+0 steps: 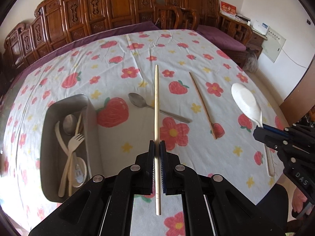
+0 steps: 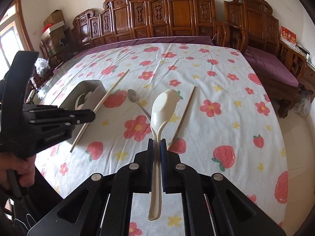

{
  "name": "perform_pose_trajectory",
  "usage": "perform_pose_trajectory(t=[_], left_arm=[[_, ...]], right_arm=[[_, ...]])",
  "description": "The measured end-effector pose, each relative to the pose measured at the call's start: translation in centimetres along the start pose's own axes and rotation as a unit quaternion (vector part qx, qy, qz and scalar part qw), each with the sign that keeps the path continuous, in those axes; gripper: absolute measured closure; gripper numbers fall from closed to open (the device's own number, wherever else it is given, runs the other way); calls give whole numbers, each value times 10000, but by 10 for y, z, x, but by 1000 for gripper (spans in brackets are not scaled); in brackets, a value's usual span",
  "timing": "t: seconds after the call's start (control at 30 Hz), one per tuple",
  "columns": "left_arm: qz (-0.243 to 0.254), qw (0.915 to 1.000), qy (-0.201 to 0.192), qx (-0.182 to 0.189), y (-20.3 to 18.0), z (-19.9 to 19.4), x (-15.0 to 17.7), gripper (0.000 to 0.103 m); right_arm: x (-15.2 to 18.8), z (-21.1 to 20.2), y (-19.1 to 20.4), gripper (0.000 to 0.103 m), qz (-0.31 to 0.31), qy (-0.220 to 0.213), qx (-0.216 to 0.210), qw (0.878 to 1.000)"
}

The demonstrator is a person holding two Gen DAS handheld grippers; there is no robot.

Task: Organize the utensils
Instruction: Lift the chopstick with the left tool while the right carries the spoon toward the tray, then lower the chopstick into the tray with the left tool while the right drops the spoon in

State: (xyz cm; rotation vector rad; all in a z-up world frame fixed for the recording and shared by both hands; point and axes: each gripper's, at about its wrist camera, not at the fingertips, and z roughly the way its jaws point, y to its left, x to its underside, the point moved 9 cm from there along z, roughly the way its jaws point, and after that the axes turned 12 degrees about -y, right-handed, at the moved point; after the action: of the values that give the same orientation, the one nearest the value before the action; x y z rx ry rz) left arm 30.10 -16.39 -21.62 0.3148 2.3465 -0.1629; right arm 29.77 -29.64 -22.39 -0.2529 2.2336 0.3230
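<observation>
My left gripper [image 1: 157,144] is shut on a pale wooden chopstick [image 1: 157,106], held above the table and pointing away; it also shows in the right wrist view [image 2: 102,102]. My right gripper [image 2: 157,142] is shut on the handle of a white plastic spoon [image 2: 164,106], bowl forward, also seen in the left wrist view [image 1: 247,100]. A metal spoon [image 1: 141,102] and a darker chopstick [image 1: 202,104] lie on the flowered tablecloth. A grey metal tray [image 1: 49,137] at the left holds a white fork [image 1: 73,141], spoons and chopsticks.
The table carries a white cloth [image 2: 226,118] with red flowers and strawberries. Carved wooden benches [image 2: 177,15] with purple cushions stand behind and to the right. The table's right edge drops to a tiled floor [image 2: 299,137].
</observation>
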Motion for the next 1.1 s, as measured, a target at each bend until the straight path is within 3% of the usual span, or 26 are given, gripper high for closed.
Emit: perform_pose_trajectory(t=[0.63, 1.1], left_arm=[[-352, 9990, -237, -109, 88, -39, 10, 98], [-809, 9963, -92, -288, 171, -14, 18, 98]], right_arm=[[-20, 16, 45, 95, -482, 17, -212, 9986], [-38, 61, 136, 95, -723, 117, -751, 9945]])
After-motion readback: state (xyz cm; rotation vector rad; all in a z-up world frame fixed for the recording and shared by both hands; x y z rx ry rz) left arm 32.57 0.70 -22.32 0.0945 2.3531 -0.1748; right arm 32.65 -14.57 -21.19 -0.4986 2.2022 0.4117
